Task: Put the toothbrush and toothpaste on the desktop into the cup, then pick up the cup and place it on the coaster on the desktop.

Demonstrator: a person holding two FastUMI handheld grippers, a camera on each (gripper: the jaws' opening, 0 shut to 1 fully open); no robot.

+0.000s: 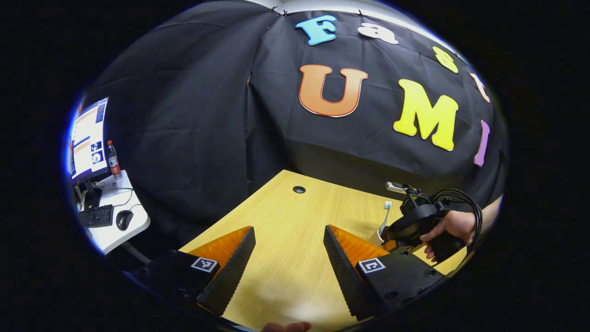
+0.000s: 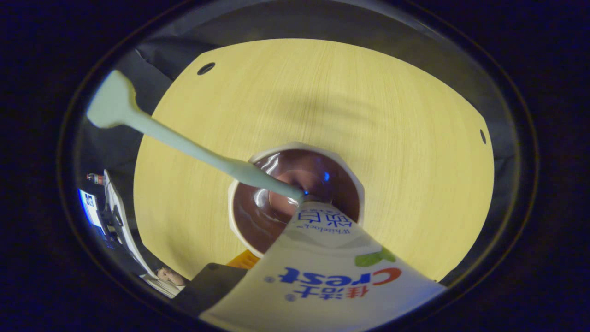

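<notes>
Mostly toothpaste [image 2: 322, 272] hiding right gripper, grip unclear; left gripper [image 1: 288, 265] agape, unladen.

I see a recording booth inside an office or lab room. Black cloth [image 1: 193, 115] hangs as a wall around a light wooden desk [image 1: 286, 216]. Beside the booth stands a white side table [image 1: 120, 230] with a monitor [image 1: 87, 138], a keyboard [image 1: 97, 216], a mouse [image 1: 124, 219] and a bottle [image 1: 113, 160].
</notes>
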